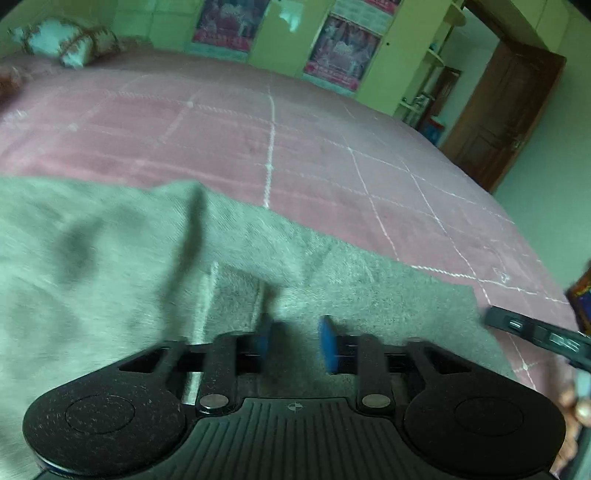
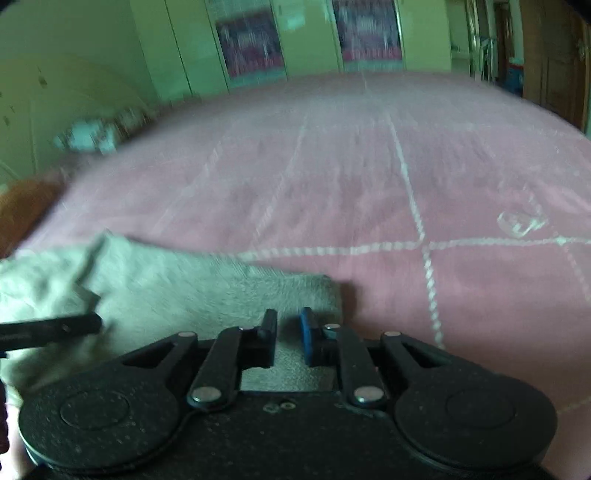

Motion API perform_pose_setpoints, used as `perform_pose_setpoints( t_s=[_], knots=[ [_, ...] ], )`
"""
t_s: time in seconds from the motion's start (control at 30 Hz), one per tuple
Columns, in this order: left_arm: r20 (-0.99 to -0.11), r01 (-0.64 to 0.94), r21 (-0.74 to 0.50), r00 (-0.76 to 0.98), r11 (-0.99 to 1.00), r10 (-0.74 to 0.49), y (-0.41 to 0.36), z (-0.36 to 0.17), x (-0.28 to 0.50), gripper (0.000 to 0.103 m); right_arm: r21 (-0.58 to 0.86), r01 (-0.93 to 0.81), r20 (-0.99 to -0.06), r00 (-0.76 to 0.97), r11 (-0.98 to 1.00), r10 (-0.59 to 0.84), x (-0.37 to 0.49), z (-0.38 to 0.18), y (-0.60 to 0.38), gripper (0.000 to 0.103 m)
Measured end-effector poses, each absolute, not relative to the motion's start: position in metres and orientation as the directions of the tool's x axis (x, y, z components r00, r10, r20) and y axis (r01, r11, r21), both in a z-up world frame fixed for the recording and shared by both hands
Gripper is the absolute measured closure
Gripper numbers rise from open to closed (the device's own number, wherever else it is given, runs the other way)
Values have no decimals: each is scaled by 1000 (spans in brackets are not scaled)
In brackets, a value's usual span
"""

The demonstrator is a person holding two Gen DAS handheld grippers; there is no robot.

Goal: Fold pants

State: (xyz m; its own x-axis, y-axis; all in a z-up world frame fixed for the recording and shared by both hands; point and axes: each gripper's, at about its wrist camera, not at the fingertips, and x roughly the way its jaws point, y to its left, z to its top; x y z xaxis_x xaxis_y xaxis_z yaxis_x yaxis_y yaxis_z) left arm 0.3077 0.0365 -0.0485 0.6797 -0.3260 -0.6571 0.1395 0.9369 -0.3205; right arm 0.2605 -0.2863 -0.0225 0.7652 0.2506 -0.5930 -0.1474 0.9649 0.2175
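Note:
Grey fleece pants [image 1: 110, 258] lie on the near part of a pink bed. A folded-over layer rises at the left in the left wrist view, with a flat layer under it. My left gripper [image 1: 295, 341] hovers just above the flat grey cloth, its blue pads apart with nothing between them. In the right wrist view the pants [image 2: 184, 291] end at a rounded edge near the middle. My right gripper [image 2: 289, 338] is open over that end of the cloth, holding nothing. The left gripper's finger [image 2: 51, 330] shows at the left; the right gripper's body [image 1: 535, 332] shows at the right.
The pink bedspread [image 1: 295, 147] with white grid lines stretches far ahead. A patterned pillow [image 1: 66, 40] lies at the far left corner. Green wardrobes with posters [image 2: 369, 33] stand behind the bed. A brown door [image 1: 509, 110] is at the right.

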Motion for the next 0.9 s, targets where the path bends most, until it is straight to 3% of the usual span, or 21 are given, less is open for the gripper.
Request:
perform_pose_setpoints(
  t_s=[0.03, 0.07, 0.1, 0.2, 0.37, 0.57, 0.73, 0.9],
  knots=[
    [-656, 131, -280, 697, 951, -289, 34, -42, 302, 13, 235, -150, -571, 778, 960, 261, 247, -19, -290, 85],
    [-653, 108, -214, 723, 971, -224, 30, -36, 292, 0, 253, -158, -556, 784, 955, 277, 234, -19, -293, 85],
    [-636, 102, -152, 752, 983, -176, 26, -29, 283, 0, 269, -165, -539, 791, 949, 290, 220, -18, -295, 85],
    [-622, 156, -117, 758, 981, -195, 22, -15, 265, 0, 305, -163, -523, 795, 938, 308, 182, -22, -299, 81],
    [-611, 153, -72, 774, 986, -164, 24, -2, 236, 0, 289, -159, -484, 826, 944, 288, 152, -15, -297, 60],
    [-618, 101, -71, 777, 992, -123, 53, -8, 210, 0, 272, -160, -455, 847, 949, 273, 142, -8, -287, 47],
    [-501, 7, -215, 857, 977, -116, 124, -14, 174, 0, 253, -181, -466, 838, 950, 283, 136, -9, -281, 46],
    [-531, -195, -446, 843, 873, -83, 220, -42, 170, 0, 245, -177, -485, 829, 953, 279, 135, -12, -275, 43]
  ],
)
